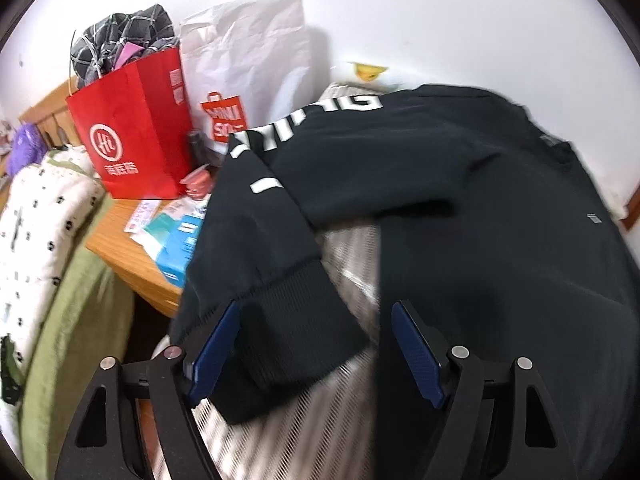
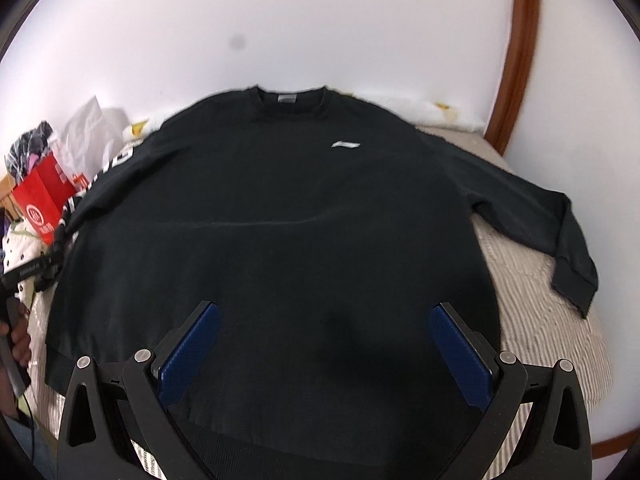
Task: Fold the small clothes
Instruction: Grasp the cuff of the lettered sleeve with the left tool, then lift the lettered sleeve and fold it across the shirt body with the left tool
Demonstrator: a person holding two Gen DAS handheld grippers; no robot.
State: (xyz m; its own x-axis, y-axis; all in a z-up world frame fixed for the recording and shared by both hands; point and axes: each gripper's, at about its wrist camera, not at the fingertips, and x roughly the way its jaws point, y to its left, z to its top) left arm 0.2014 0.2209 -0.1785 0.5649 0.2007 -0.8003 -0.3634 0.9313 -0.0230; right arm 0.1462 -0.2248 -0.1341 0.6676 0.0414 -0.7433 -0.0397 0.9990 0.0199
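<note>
One black sweatshirt (image 2: 280, 208) lies flat, front side up, on a bed with a striped beige cover (image 2: 532, 296). Its long axis runs from the hem, close to the right wrist camera, to the round collar (image 2: 292, 94), which points to the white wall (image 2: 280, 20). A small white logo (image 2: 346, 145) is on the chest. It has two sleeves: one sleeve (image 2: 560, 220) stretches away from the body and bends down toward the edge of the bed; the other sleeve (image 1: 260, 240), with white letters, hangs over the opposite side of the bed, and its ribbed cuff (image 1: 292, 320) lies between the fingers of the left gripper (image 1: 316, 348).

The left gripper is partly open, and its blue pads (image 1: 216, 344) stand on both sides of the cuff; the picture is blurred, so I cannot tell if one pad touches the cloth. The right gripper (image 2: 324, 352) is wide open above the lower part of the sweatshirt and holds nothing.

Beside the lettered sleeve stands a wooden bedside table (image 1: 120, 240). On it are two paper bags: one red bag (image 1: 136, 128), filled with dark checked cloth (image 1: 120, 36), and one white bag (image 1: 248, 56), whose contents are not visible. Some flat packets (image 1: 172, 232) lie in front of them.
</note>
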